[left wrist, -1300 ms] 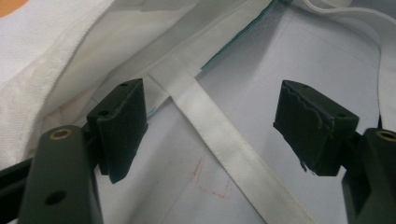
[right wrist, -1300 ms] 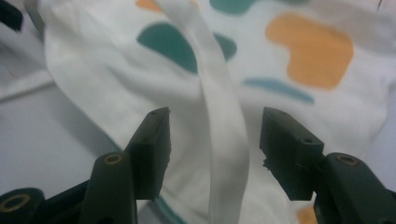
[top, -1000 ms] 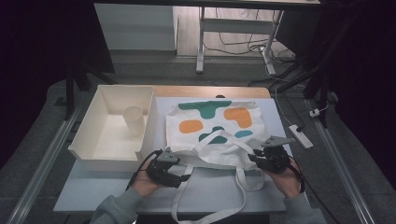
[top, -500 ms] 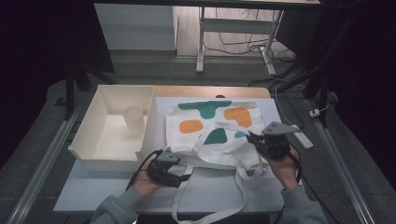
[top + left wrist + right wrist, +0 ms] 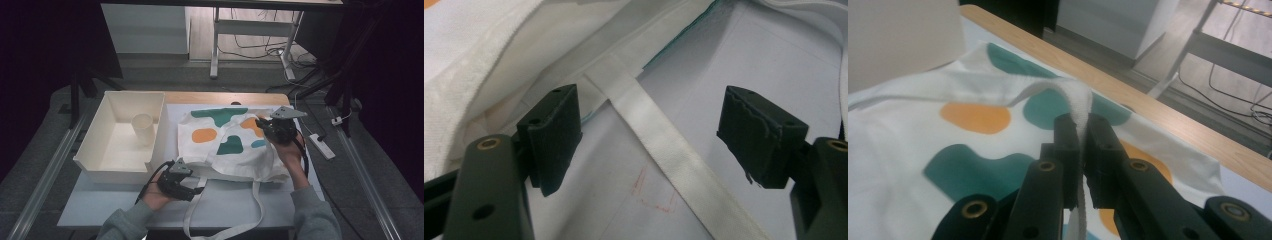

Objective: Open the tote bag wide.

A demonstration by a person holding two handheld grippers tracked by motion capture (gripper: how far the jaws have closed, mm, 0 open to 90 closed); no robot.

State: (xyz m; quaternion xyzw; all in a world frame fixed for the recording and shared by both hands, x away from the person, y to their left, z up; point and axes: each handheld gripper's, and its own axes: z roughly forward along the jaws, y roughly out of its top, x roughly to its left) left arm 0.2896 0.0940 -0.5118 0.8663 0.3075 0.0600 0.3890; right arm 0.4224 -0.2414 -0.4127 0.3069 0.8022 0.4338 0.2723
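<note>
A white tote bag (image 5: 225, 145) with teal and orange blobs lies flat on the table. My left gripper (image 5: 199, 188) rests at the bag's near left corner. In the left gripper view it (image 5: 649, 130) is open, and a white strap (image 5: 664, 150) lies flat on the table between its jaws, untouched. My right gripper (image 5: 261, 123) hovers over the bag's right side. Its jaws have just been closing, and in the right gripper view it (image 5: 1080, 122) is shut on another white strap (image 5: 1075, 97), lifted above the print.
A white bin (image 5: 90, 155) stands at the left with a paper cup (image 5: 142, 127) inside. A strap loop (image 5: 225, 232) hangs past the table's near edge. A power strip (image 5: 320, 146) lies off the table's right side.
My right gripper has risen and moved away from the near edge across the bag, pulling the strap with it. The left gripper has stayed put.
</note>
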